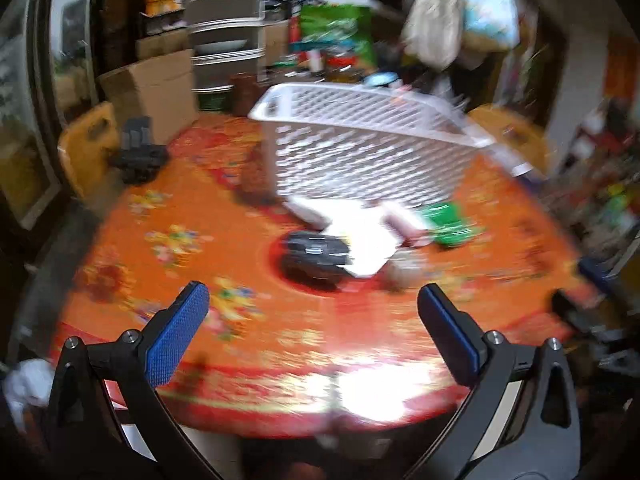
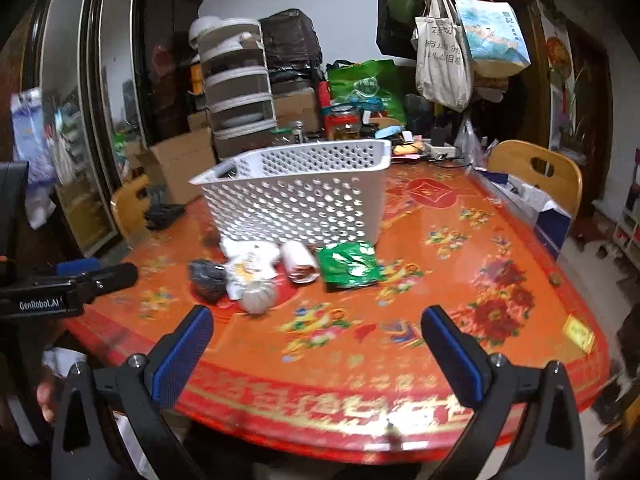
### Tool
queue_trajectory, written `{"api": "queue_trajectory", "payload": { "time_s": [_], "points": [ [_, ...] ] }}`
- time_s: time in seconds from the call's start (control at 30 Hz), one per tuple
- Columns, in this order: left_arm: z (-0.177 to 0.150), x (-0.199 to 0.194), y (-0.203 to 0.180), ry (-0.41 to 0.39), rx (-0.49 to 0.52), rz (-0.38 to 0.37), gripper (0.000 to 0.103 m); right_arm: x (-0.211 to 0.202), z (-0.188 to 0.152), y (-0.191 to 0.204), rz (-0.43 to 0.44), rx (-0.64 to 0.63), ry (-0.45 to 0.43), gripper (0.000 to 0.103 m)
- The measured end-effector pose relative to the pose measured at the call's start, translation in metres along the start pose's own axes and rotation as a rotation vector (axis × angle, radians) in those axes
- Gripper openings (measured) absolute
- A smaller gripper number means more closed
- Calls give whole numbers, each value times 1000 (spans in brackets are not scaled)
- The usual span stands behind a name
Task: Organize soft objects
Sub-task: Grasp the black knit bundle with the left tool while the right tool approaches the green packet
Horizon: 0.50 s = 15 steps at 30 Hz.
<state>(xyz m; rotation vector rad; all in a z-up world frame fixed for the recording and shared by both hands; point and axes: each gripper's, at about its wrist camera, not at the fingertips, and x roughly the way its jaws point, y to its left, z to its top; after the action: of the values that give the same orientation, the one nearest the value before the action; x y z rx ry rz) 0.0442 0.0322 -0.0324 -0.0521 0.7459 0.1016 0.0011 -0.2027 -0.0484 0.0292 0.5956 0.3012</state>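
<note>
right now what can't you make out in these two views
- Inside of the white basket: right wrist view, hidden by its perforated wall.
- Dark bundle and green packet: left wrist view, motion blur hides detail.
- Gold lettering on the table edge: right wrist view, blurred, unreadable.

Basket [image 1: 372,148] contents hidden, perhaps nothing.

I am seeing the basket [image 2: 296,192] sitting on the bench [image 2: 460,280], ahead of my right gripper [image 2: 316,344]. Just before it, nearer me, a row is lying: crumpled bag [image 2: 206,278], cloth bundle [image 2: 250,268], roll [image 2: 299,261], foil packet [image 2: 348,265], left to right. My left gripper [image 2: 80,280] is hovering off left.
</note>
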Motion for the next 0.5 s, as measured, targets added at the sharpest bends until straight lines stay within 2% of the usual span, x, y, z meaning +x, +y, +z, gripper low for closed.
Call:
{"api": "queue_trajectory", "payload": {
  "time_s": [0.03,0.1,0.17,0.2,0.27,0.37,0.5],
  "points": [
    [0,14,0,42,26,24,103,12,2,-6,-4,31,46,103],
    [-1,34,3,95,57,5,103,34,6,-19,-1,91,129,103],
    [-1,48,11,105,35,-9,103,55,6,-28,13,106,174,103],
    [1,56,18,116,0,-46,103,66,8,-31,0,102,193,103],
    [2,65,24,117,-22,-88,103,79,12,-35,5,102,208,103],
    [8,83,18,121,27,-47,103,98,18,-39,22,95,221,103],
    [14,92,1,102,69,-85,103,117,23,-41,37,94,235,103]
  ]
}}
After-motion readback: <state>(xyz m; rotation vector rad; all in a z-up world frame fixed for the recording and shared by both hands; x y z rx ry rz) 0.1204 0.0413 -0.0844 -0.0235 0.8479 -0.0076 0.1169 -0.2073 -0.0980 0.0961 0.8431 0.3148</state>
